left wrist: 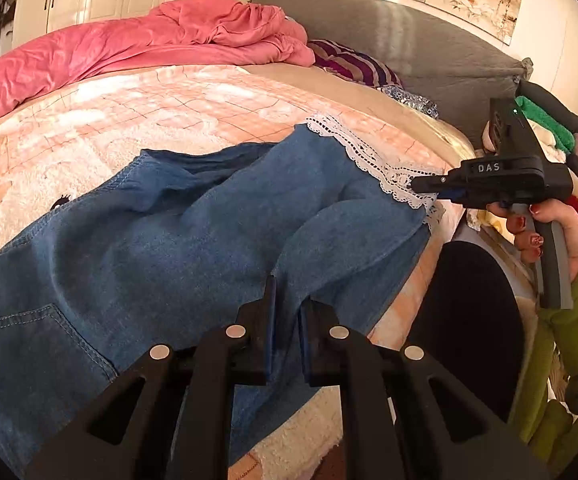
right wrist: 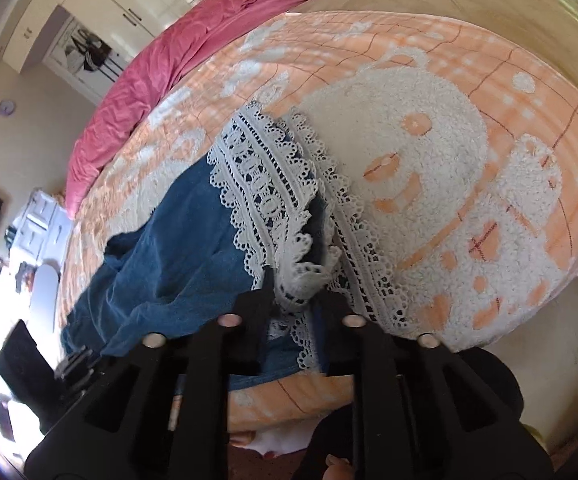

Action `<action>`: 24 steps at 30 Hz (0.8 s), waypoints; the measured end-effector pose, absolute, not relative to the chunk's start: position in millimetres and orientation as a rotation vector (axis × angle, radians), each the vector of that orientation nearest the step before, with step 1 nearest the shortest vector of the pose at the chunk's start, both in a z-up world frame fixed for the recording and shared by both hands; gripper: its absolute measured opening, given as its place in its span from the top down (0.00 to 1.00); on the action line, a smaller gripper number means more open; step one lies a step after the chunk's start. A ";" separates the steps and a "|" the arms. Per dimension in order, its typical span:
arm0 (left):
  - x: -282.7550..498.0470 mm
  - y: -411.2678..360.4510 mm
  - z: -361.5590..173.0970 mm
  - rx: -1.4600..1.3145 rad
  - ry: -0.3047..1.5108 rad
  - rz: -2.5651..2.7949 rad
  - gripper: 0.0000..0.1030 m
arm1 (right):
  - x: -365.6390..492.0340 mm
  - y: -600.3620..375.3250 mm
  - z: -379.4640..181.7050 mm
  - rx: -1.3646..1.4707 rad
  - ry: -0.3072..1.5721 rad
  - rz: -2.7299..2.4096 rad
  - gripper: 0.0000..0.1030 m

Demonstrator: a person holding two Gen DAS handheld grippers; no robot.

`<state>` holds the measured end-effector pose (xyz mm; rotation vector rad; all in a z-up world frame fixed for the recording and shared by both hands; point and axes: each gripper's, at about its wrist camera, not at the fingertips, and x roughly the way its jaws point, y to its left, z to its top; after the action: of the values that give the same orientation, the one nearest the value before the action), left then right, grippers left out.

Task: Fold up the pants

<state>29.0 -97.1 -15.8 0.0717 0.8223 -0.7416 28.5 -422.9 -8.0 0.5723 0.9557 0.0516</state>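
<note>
Blue denim pants (left wrist: 177, 240) with a white lace hem (left wrist: 369, 156) lie spread across the bed. In the left wrist view, my left gripper (left wrist: 289, 314) is at the near edge of one leg, shut on a fold of denim. My right gripper (left wrist: 419, 185), held by a hand with a green sleeve, reaches in from the right and pinches the lace at the leg's end. In the right wrist view, the right gripper (right wrist: 297, 300) is shut on a bunched bit of the lace hem (right wrist: 265, 184), with the denim (right wrist: 161, 264) trailing off to the left.
An orange and white fleece blanket (left wrist: 169, 104) covers the bed. A pink duvet (left wrist: 137, 48) and a striped pillow (left wrist: 353, 64) lie at the far side against a grey headboard (left wrist: 409, 40). A dark round object (left wrist: 469, 300) stands beside the bed's right edge.
</note>
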 end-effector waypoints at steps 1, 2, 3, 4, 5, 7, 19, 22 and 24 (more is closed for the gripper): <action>27.4 -97.7 -15.9 0.082 0.823 -0.741 0.91 | 25.8 -424.4 -7.1 0.566 0.949 0.048 0.95; 26.2 -98.8 -15.2 0.092 0.823 -0.741 0.91 | 25.2 -426.4 -5.2 0.562 0.941 0.048 0.95; 25.4 -99.3 -14.1 0.098 0.823 -0.745 0.91 | 21.9 -429.3 -4.6 0.559 0.933 0.038 0.95; 23.3 -99.5 -13.5 0.105 0.820 -0.750 0.91 | 20.3 -432.7 -4.7 0.559 0.930 0.027 0.95; 21.6 -99.6 -13.6 0.108 0.821 -0.754 0.91 | 18.2 -435.4 -5.5 0.559 0.930 0.021 0.95; 19.7 -102.5 -16.0 0.123 0.829 -0.756 0.91 | 15.9 -439.7 -10.9 0.552 0.946 0.014 0.95; 12.6 -109.3 -30.8 0.195 0.865 -0.774 0.91 | 10.2 -438.7 -24.2 0.520 0.977 0.010 0.96; 9.7 -108.5 -27.4 0.195 0.869 -0.769 0.91 | 7.6 -436.8 -21.5 0.510 0.976 0.003 0.96; 6.7 -107.1 -23.2 0.197 0.858 -0.786 0.91 | 6.3 -437.3 -20.7 0.513 0.975 0.004 0.96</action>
<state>6.7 -107.1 -23.2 0.1966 0.8581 -0.7856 6.3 -437.3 -20.7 0.5135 0.9752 0.0037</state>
